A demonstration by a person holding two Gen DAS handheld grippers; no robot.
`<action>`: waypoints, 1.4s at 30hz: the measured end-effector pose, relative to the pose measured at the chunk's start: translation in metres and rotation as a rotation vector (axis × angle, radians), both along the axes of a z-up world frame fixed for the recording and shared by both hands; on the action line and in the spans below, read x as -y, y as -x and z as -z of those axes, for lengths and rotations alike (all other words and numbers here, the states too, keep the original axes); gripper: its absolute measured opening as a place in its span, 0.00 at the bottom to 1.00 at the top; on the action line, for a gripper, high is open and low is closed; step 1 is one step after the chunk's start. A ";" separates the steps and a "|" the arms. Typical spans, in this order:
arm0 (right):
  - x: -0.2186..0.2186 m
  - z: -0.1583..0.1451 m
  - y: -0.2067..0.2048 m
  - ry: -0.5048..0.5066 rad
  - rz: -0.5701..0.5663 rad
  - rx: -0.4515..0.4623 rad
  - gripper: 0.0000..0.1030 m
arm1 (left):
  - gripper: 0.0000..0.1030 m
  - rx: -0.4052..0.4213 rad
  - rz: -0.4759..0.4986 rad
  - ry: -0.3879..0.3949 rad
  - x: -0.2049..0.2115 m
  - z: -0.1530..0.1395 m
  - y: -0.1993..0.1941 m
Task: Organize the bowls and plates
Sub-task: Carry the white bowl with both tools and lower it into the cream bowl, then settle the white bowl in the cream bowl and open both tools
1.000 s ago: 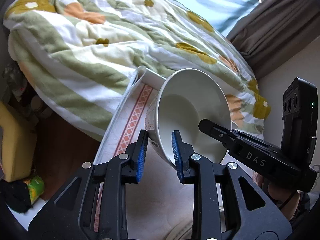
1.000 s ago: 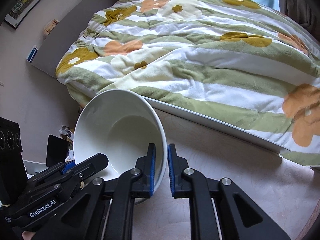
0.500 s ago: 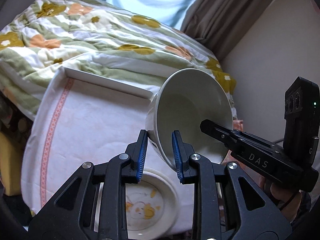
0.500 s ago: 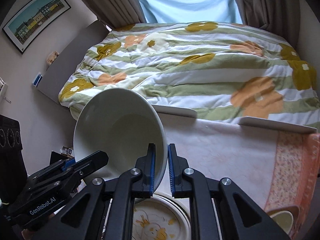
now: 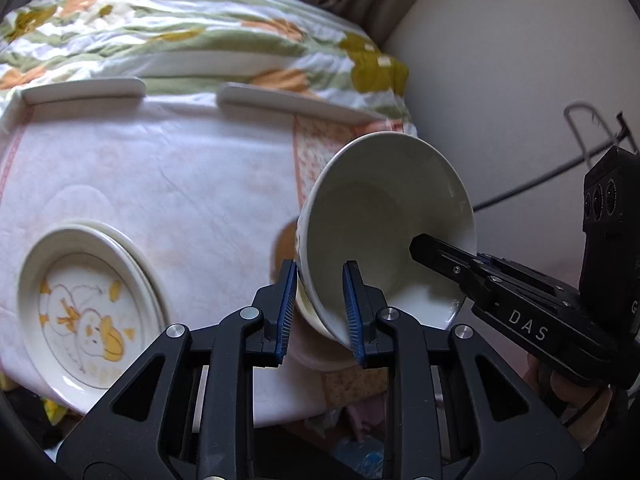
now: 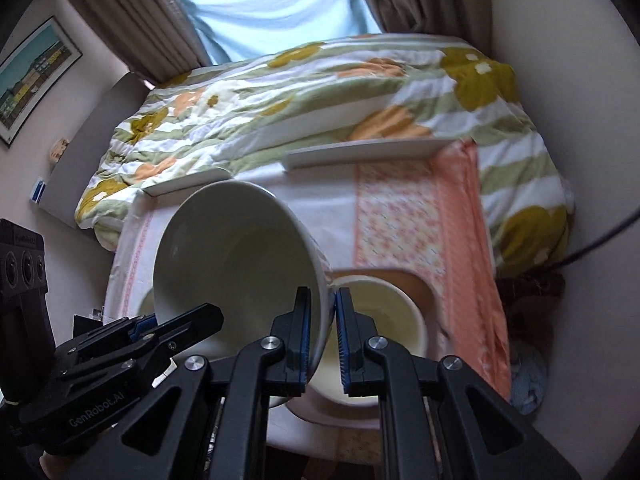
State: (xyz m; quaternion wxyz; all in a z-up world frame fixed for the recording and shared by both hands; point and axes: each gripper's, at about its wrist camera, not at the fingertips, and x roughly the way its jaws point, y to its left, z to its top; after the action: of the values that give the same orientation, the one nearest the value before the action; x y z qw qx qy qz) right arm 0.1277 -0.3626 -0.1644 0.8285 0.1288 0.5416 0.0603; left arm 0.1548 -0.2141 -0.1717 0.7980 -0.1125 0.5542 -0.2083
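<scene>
A large white bowl (image 5: 384,216) hangs tilted above the right part of the table, with both grippers holding it. My left gripper (image 5: 320,308) is shut on its near rim, one finger outside and one inside. My right gripper (image 5: 424,248) clamps the rim on the opposite side. In the right wrist view the same white bowl (image 6: 232,264) fills the left centre, with my right gripper (image 6: 322,328) shut on its rim and my left gripper (image 6: 208,316) at the lower left. Below it stands a smaller cream bowl (image 6: 380,320). A plate with a duck drawing (image 5: 84,312) lies at the table's left.
The table carries a white cloth (image 5: 180,168) with a pink patterned band (image 6: 400,220). Something brown (image 6: 412,284) lies beneath the cream bowl. A bed with a floral quilt (image 5: 160,32) adjoins the far edge. A pale wall (image 5: 500,80) stands close on the right, with a cable (image 5: 520,188) along it.
Both grippers have carried the bowl sideways from beside the bed to over the table. The duck plate and the cream bowl have come into view. The grips are unchanged.
</scene>
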 end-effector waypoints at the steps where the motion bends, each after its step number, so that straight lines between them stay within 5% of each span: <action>1: 0.006 0.006 0.003 -0.006 0.012 -0.012 0.11 | 0.20 -0.010 0.014 -0.014 0.008 0.005 0.001; 11: 0.030 0.054 0.014 -0.043 0.074 -0.101 0.11 | 0.20 -0.081 0.113 -0.138 0.035 0.048 -0.001; 30: 0.034 0.067 0.018 -0.034 0.128 -0.129 0.11 | 0.20 0.049 0.288 -0.414 0.067 0.055 -0.015; 42: 0.034 0.066 0.017 -0.048 0.147 -0.135 0.13 | 0.20 0.058 0.308 -0.449 0.068 0.061 -0.022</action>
State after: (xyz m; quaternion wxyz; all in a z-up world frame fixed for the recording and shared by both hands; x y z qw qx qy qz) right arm 0.1110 -0.3961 -0.2305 0.7891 0.1916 0.5836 0.0037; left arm 0.1764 -0.2822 -0.2328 0.7773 0.1587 0.5741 -0.2023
